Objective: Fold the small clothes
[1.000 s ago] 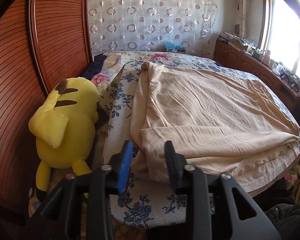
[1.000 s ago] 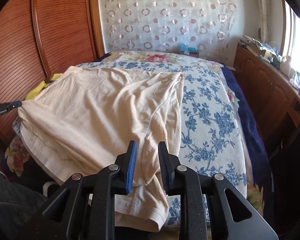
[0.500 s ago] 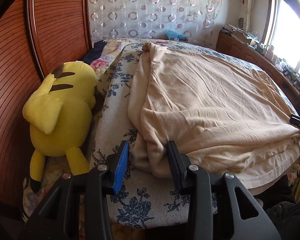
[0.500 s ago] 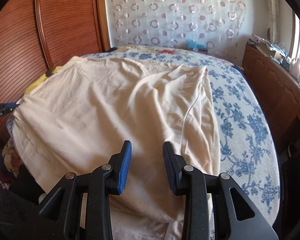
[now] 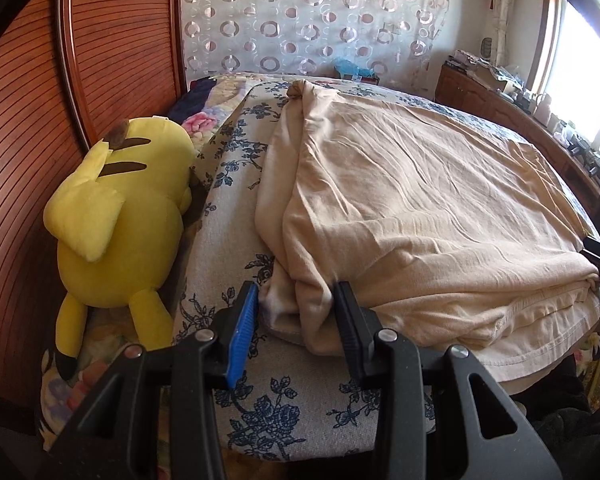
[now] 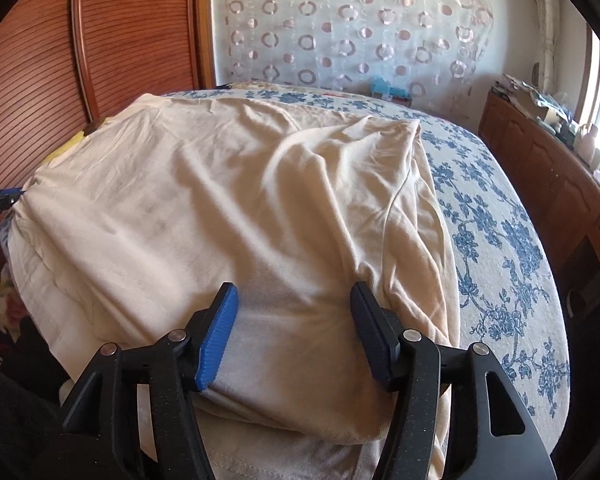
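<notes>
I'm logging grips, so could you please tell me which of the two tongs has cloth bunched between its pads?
The left tongs: a bunched corner of the cream shirt sits between them. The right tongs have just been opening and stand wide over flat cloth.

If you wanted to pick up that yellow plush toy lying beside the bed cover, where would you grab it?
Probably by a leg. The yellow plush toy lies on its side against the wooden panel, its two thin legs stretched toward the camera. They are narrow enough for the jaws, while the round body looks too wide. Come in from the near end, since the panel blocks the far side.

Matt cream cotton shirt [image 6: 228,216]; ribbed glossy wood panel [image 5: 112,48]; plush toy [image 5: 120,216]
</notes>
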`<state>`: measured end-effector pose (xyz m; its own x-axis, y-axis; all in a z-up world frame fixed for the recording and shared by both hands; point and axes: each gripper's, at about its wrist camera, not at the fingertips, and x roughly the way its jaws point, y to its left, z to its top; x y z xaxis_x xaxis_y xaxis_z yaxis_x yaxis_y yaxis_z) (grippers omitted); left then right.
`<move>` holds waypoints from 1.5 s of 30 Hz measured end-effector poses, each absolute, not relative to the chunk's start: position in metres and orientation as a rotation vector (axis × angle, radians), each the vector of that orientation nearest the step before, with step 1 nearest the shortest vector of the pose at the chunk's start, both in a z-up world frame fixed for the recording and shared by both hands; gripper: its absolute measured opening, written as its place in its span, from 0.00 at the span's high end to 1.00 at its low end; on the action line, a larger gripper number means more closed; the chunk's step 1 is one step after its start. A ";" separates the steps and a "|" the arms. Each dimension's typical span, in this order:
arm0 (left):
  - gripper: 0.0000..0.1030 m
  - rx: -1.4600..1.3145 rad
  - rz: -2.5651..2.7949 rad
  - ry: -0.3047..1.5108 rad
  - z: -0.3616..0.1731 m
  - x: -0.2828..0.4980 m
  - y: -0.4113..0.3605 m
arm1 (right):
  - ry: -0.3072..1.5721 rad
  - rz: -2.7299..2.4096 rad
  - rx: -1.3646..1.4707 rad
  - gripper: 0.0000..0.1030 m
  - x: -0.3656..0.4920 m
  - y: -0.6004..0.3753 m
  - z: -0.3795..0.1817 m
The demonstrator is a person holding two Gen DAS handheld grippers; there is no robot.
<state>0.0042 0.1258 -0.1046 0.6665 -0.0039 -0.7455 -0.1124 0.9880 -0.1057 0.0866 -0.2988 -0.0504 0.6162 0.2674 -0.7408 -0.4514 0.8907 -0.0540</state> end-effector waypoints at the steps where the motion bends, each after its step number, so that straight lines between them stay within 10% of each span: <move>1: 0.64 -0.155 0.060 0.837 -0.105 0.004 0.126 | 0.814 0.408 -0.243 0.37 0.087 -0.298 -0.050; 7: 0.64 -0.181 0.025 0.830 -0.105 0.003 0.129 | 0.817 0.397 -0.236 0.31 0.084 -0.298 -0.052; 12: 0.97 -0.179 -0.025 0.820 -0.101 0.002 0.120 | 0.822 0.394 -0.233 0.30 0.085 -0.300 -0.052; 45: 0.98 -0.020 -0.567 0.546 0.046 0.074 -0.102 | 0.707 0.302 -0.107 0.28 0.061 -0.387 -0.003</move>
<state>0.0742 -0.1020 0.0455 0.7058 -0.5156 -0.4858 0.5053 0.8471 -0.1648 0.0610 -0.3866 -0.0028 0.7189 0.2366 -0.6536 -0.3086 0.9512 0.0049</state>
